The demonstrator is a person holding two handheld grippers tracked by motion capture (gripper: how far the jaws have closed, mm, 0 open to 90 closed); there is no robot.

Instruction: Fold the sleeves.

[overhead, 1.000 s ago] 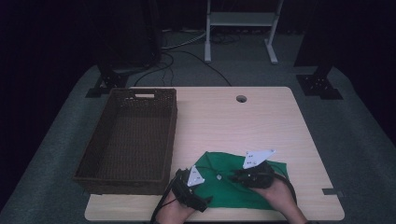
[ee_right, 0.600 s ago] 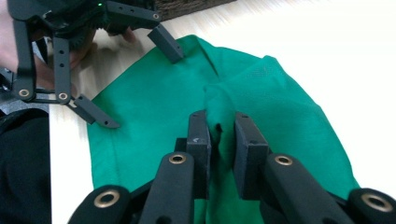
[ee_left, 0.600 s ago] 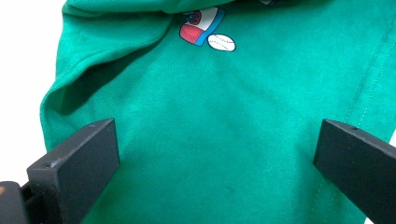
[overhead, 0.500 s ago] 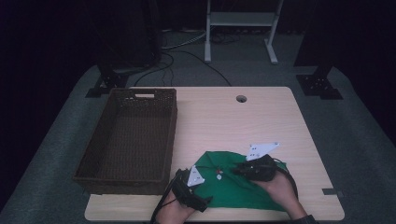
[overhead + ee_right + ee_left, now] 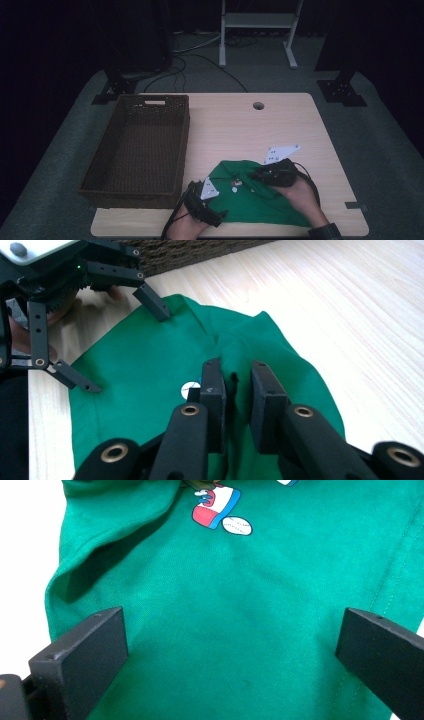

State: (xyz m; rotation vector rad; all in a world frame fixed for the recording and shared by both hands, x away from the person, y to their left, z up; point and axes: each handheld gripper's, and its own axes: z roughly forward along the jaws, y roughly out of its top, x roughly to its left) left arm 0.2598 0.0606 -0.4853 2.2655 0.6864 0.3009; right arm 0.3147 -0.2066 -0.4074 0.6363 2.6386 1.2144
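Observation:
A green garment [image 5: 250, 200] with a small red, white and blue print [image 5: 215, 507] lies spread at the table's front edge. My right gripper [image 5: 254, 176] comes in from the right with its jaws [image 5: 237, 385] shut on a raised fold of the cloth near the garment's middle. My left gripper [image 5: 220, 200] is at the garment's left edge, jaws wide open [image 5: 230, 645] over the flat fabric. In the right gripper view, the left gripper [image 5: 127, 351] has both fingertips [image 5: 160, 310] down on the cloth.
A dark woven basket [image 5: 135, 150] with nothing visible inside it stands on the left half of the light wooden table [image 5: 240, 125]. A round cable hole [image 5: 258, 106] is near the far edge. Cables and stand legs lie on the floor beyond.
My right gripper has moved a little up and away from the front edge, drawing the pinched fold with it. The left gripper has stayed in place.

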